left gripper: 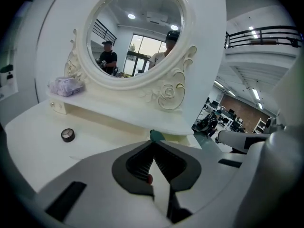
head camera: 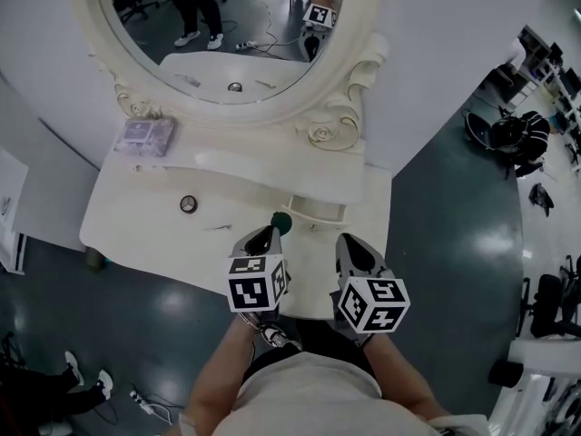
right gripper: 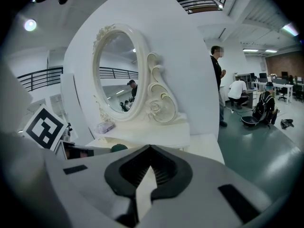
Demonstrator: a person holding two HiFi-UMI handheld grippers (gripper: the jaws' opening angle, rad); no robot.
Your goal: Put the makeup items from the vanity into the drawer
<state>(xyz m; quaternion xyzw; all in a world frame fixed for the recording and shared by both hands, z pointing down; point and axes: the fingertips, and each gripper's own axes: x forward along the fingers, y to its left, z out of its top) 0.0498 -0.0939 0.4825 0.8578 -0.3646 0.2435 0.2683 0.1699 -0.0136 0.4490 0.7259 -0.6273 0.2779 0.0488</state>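
Note:
The white vanity (head camera: 136, 216) carries an oval mirror (head camera: 227, 34). On its top lie a small round dark compact (head camera: 188, 204) (left gripper: 68, 135) and a thin stick (head camera: 218, 228). My left gripper (head camera: 270, 232) (left gripper: 153, 142) is shut, and a green-capped item (head camera: 281, 222) (left gripper: 156, 136) pokes out at its tips, over the vanity's front middle. The same green cap (right gripper: 118, 147) shows in the right gripper view. My right gripper (head camera: 349, 242) (right gripper: 149, 147) hovers beside it, shut with nothing held. Between the two grippers a white pulled-out part (head camera: 309, 275) juts toward me; it looks like an open drawer.
A purple packet (head camera: 145, 136) (left gripper: 66, 85) rests on the raised shelf at the left, under the mirror. Dark office chairs (head camera: 513, 134) stand on the green floor to the right. A person (right gripper: 217, 80) stands beyond the vanity's right side. A power strip (head camera: 141, 398) lies on the floor at the lower left.

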